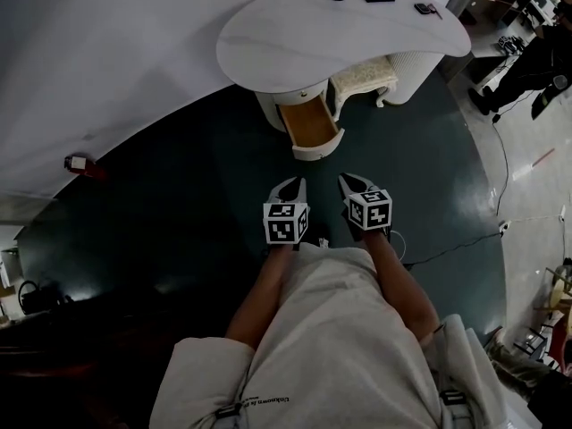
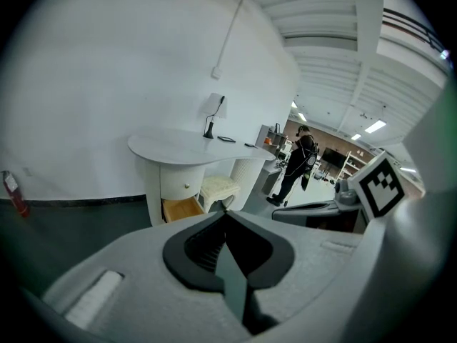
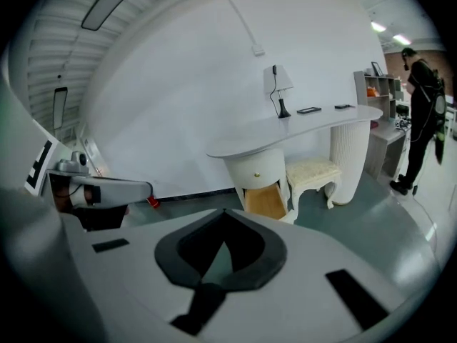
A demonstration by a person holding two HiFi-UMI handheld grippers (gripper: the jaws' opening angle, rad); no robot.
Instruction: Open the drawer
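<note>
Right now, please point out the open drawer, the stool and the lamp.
open drawer (image 1: 309, 125), head view, wooden inside.
stool (image 1: 364, 76), head view, cushioned seat.
lamp (image 3: 283, 113), right gripper view, dark base.

The left gripper and right gripper are held side by side, the 2 angled downward, jaws together on nothing.

Drawer: tan wood inside, white front. Surface and wall: plain white. Floor: dark green, glossy. Stool: cream. My left gripper and right gripper: pale grey shells, black jaws, each with a cube of black-and-white square markers. My shirt: light grey.
</note>
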